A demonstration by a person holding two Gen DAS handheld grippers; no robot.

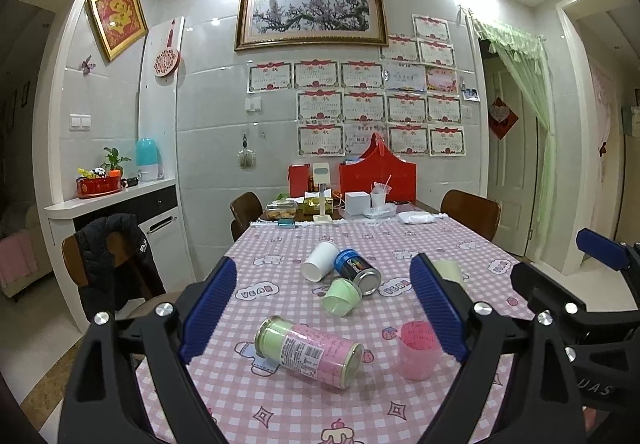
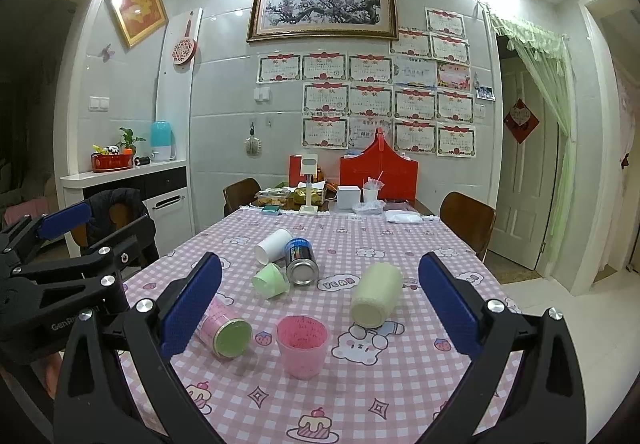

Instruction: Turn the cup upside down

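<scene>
A pink translucent cup stands upright, mouth up, on the pink checked tablecloth. In the left wrist view the pink cup is partly behind my right blue finger. My right gripper is open and empty, held above the table's near part with the cup between and just beyond its fingers. My left gripper is open and empty, over a pink-and-green can lying on its side. The other gripper shows at each view's edge.
A white paper cup, a green cup, a blue can and a pale green jar lie on their sides mid-table. Boxes and red bags crowd the far end. Chairs stand around.
</scene>
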